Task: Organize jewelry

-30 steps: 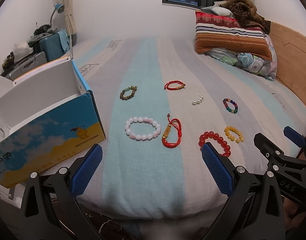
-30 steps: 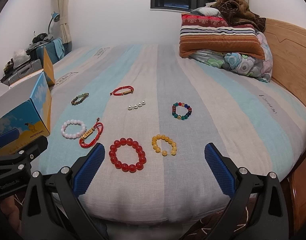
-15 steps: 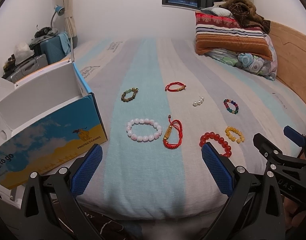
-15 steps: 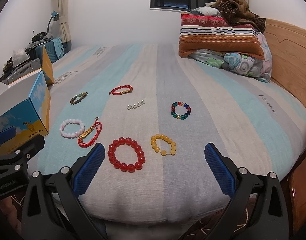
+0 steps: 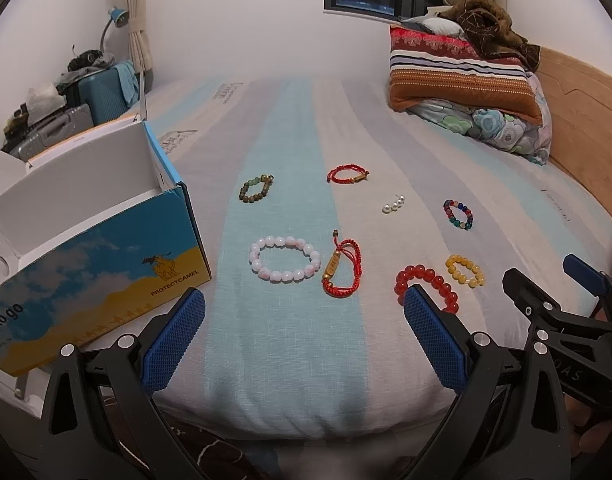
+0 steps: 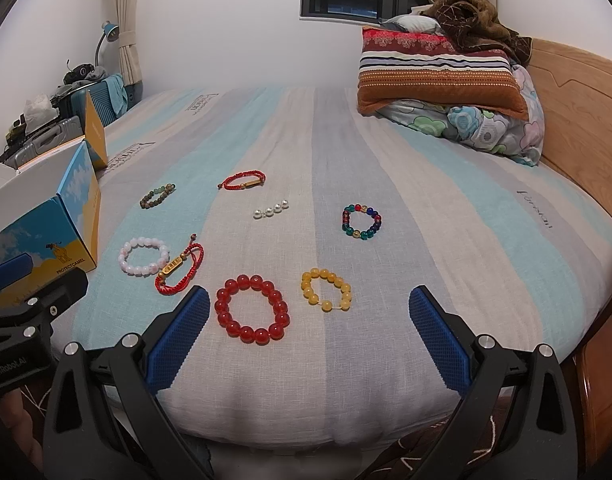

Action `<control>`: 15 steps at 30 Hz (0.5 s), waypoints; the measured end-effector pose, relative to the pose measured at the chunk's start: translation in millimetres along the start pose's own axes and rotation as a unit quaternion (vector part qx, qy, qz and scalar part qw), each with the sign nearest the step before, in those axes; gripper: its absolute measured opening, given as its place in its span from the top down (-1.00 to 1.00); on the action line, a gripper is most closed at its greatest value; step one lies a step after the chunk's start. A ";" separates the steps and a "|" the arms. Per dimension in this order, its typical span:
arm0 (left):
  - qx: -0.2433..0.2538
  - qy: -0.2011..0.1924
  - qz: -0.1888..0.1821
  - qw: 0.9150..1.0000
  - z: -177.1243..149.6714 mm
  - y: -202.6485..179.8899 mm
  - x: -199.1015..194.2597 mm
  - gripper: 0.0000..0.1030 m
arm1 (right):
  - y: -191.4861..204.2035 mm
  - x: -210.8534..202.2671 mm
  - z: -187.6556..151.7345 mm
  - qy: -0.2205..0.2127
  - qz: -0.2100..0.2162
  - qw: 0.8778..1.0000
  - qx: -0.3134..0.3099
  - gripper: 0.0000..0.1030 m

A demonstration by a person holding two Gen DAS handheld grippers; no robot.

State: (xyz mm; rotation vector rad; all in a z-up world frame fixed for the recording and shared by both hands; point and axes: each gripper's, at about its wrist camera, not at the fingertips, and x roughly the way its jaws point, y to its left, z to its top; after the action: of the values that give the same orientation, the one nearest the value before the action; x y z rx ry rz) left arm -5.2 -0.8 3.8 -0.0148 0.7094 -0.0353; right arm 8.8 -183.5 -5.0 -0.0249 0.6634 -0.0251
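Several bracelets lie on the striped bed: a pink bead one (image 5: 284, 263), a red cord one with a gold tag (image 5: 341, 269), a big red bead one (image 6: 252, 309), a yellow one (image 6: 325, 289), a multicolour one (image 6: 361, 221), a green-brown one (image 5: 256, 189), a second red cord one (image 5: 347, 173) and a short row of pearls (image 6: 270, 210). An open blue and yellow box (image 5: 86, 240) stands at the left. My left gripper (image 5: 304, 322) is open and empty, near the bed's front edge. My right gripper (image 6: 307, 316) is open and empty, in front of the red bead bracelet.
Stacked pillows (image 6: 441, 76) and a brown blanket lie at the far right against a wooden headboard (image 6: 577, 92). Suitcases and clutter (image 5: 66, 108) stand beyond the bed's left side. The bed's front edge (image 6: 306, 420) drops off just before the grippers.
Both grippers have edged slightly forward toward the bed, so the bracelets and the box look a little closer. Nothing on the bed has moved.
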 end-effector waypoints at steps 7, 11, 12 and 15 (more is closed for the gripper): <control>-0.001 0.001 -0.001 1.000 0.1 1.6 -0.5 -0.89 | 0.4 -0.5 0.3 -0.001 0.000 1.000 -0.001 -0.86; 0.002 0.002 0.002 1.000 5.7 0.7 -1.1 -0.89 | -4.1 -3.1 7.9 -0.009 -0.005 1.000 -0.003 -0.86; 0.004 -0.002 0.001 1.000 10.3 0.7 -2.8 -0.89 | -5.6 -4.6 9.7 -0.011 -0.007 1.000 -0.003 -0.86; 0.010 -0.009 0.007 1.000 22.8 1.2 -4.1 -0.89 | -16.1 -5.0 19.8 -0.013 -0.012 1.000 0.004 -0.86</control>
State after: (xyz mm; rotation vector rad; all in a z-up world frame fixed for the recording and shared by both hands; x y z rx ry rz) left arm 6.6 0.6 23.7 0.0097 0.6903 -0.0294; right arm 16.9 -199.1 14.1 -0.0249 0.6370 -0.0515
